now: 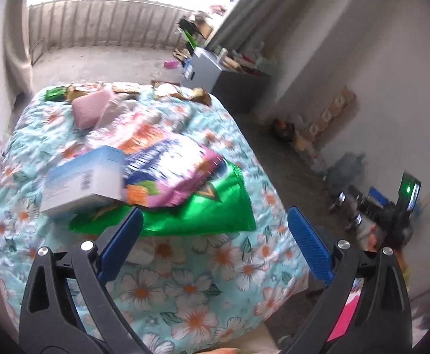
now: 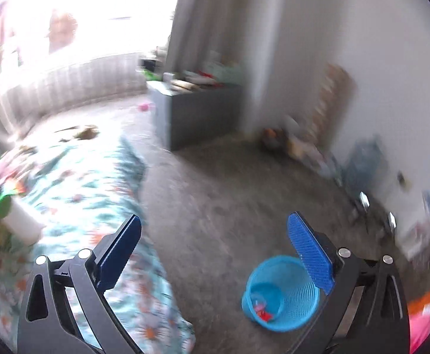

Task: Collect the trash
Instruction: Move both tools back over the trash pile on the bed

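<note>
**Trash on the bed, both tools open**

Left tool [image 1: 215,224] spread wide above the flowered bed [image 1: 191,289], gripping nothing. Just beyond it on the bed: green bag [image 1: 215,206], pink wrapper [image 1: 173,174], white box [image 1: 82,177]. Right tool [image 2: 215,230] likewise wide open and empty, beside the bed. On the floor beside the bed, blue bin [image 2: 280,295] with red scraps inside.

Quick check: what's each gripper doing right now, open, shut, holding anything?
Left gripper: open, empty, above the green wrapper on the bed.
Right gripper: open, empty, over the floor near the blue bin.
</note>
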Tool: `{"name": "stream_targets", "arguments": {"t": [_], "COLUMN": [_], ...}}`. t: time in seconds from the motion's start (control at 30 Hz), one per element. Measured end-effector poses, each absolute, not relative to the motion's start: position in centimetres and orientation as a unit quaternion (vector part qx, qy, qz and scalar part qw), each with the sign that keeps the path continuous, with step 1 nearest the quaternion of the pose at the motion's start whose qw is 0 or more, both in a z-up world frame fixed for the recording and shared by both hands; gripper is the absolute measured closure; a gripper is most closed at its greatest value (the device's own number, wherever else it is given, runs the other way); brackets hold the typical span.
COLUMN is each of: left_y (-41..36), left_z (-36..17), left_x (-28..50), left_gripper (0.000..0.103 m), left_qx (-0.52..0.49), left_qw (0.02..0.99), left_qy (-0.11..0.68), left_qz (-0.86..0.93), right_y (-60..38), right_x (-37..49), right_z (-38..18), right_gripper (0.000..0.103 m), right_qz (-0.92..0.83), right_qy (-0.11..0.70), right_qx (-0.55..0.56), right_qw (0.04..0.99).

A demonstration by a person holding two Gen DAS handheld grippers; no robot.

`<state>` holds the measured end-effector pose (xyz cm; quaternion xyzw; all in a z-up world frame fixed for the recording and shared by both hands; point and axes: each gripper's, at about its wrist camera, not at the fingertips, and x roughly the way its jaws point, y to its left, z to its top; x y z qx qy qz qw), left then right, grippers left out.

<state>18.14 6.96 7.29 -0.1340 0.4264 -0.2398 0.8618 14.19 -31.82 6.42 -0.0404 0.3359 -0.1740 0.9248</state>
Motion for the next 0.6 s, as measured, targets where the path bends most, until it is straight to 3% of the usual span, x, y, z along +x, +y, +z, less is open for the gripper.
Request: {"name": "stream_targets", "arguments": {"t": [0.13, 0.27, 0.6], "left_y": [10.2, 13.0, 20.2], "left_z": [8.4, 8.8, 4.7], "left_x": [18.9, 21.1, 32.2], "left_gripper": [0.009, 0.009, 0.009], "left_qx": [-0.157, -0.157, -0.249], "left_qw": [0.872, 0.884, 0.852], "left_qy": [0.395, 0.377, 0.413], "left_qz": [-0.241, -0.228, -0.202], "right_y": [-28.0, -26.4, -21.4], "right_x": [15.2, 17.3, 29.4], "right_z": [8.6, 10.8, 8.9], "right_gripper": [0.007, 0.007, 0.007], "right_qz": [-0.09, 0.015, 0.229], "right_qy": [0.302, 0.275, 0.409], "right_qx": [-0.052, 0.005, 0.166], "right_qw": [0.947, 0.961, 0.868]}}
